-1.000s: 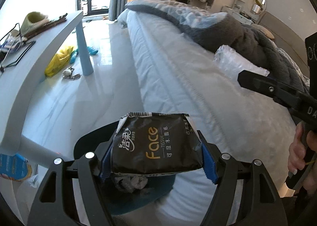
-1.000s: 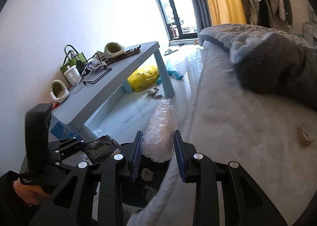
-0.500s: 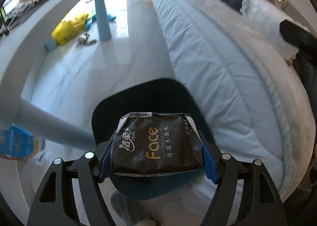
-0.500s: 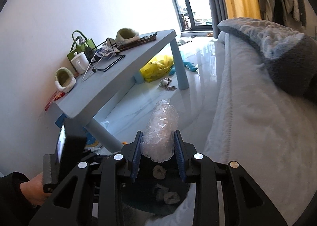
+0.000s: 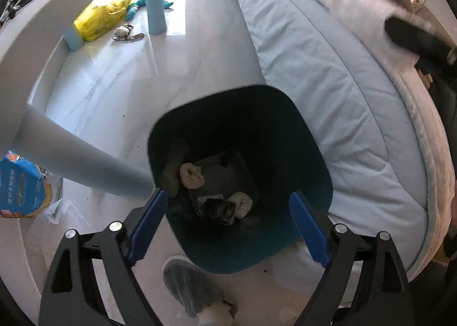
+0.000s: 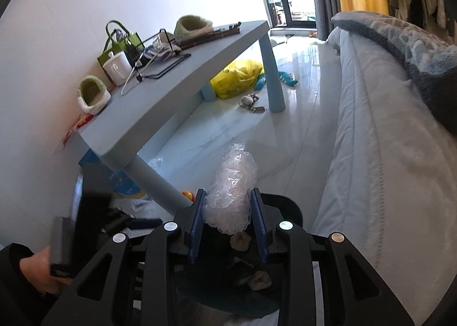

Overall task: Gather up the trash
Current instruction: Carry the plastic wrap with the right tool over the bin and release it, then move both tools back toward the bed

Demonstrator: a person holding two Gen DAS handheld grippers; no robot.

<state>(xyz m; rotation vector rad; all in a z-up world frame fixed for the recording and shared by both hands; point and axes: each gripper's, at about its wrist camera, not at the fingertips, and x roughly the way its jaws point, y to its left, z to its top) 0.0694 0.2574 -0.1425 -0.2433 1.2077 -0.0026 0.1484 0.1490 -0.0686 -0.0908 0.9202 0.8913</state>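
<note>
My left gripper (image 5: 228, 229) is open and empty, right above a dark teal trash bin (image 5: 311, 160) on the floor beside the bed. The black tissue packet (image 5: 218, 209) lies at the bin's bottom among crumpled tissues (image 5: 191, 175). My right gripper (image 6: 228, 224) is shut on a wad of clear bubble wrap (image 6: 232, 191) and holds it above the bin's rim (image 6: 288, 206). Tissues (image 6: 258, 280) show inside the bin below it. The left gripper's body (image 6: 82, 211) shows at the lower left of the right wrist view.
A light blue table (image 6: 171, 94) stands left of the bin, one leg (image 5: 82, 163) next to the rim. The bed (image 5: 328, 74) is on the right. A yellow bag (image 6: 237, 76), a blue package (image 5: 20, 186) and a grey slipper (image 5: 191, 289) lie on the floor.
My left gripper opened and the black tissue packet dropped into the bin. My right gripper moved over the bin with the bubble wrap still held.
</note>
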